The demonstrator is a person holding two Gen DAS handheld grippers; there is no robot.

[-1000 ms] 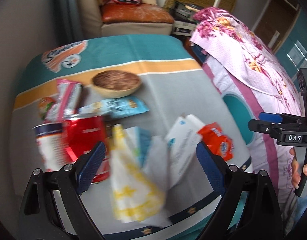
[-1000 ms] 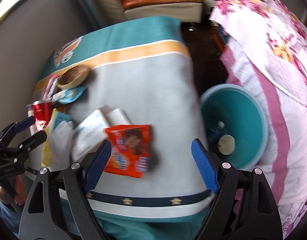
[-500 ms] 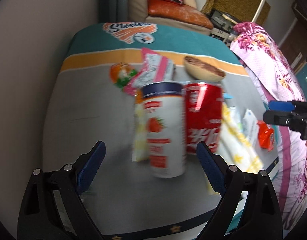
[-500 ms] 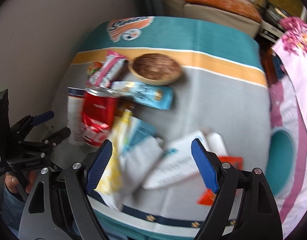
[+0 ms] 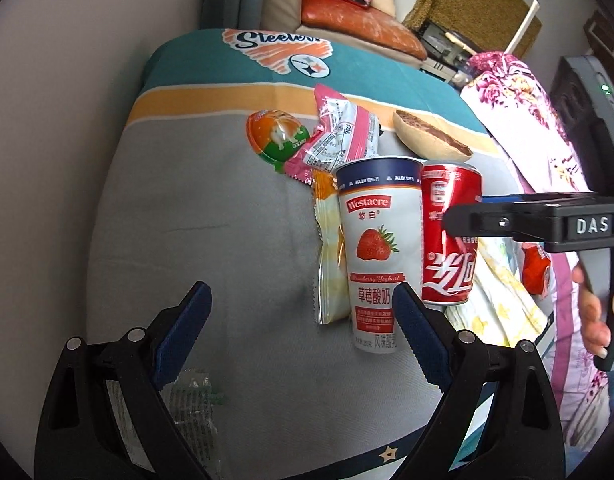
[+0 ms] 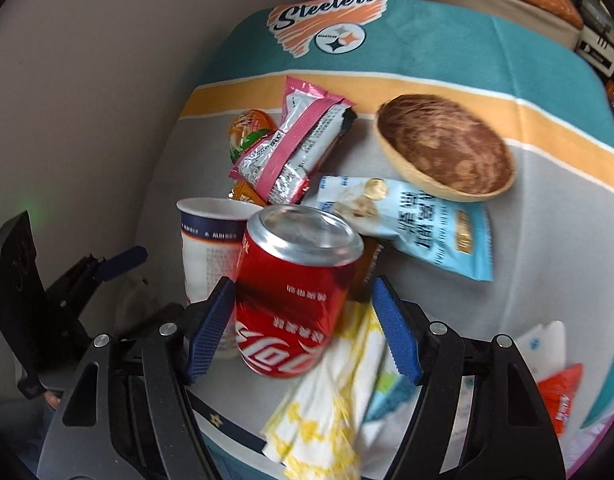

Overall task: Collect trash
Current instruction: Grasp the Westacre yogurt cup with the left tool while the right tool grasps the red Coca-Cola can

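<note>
From my right wrist view the red can (image 6: 295, 292) hides most of the yogurt cup (image 6: 205, 248) at its 9 o'clock, and the lower half of the can is blurred. The can stands upright on the surface (image 6: 547, 220) between my right fingers (image 6: 303, 330), which are closing; the 9 o'clock pad looks at its wall, the 3 o'clock pad apart. My left fingers (image 5: 301, 330) stand wide open over bare cloth, the cup at 2 o'clock beside one pad.
</note>
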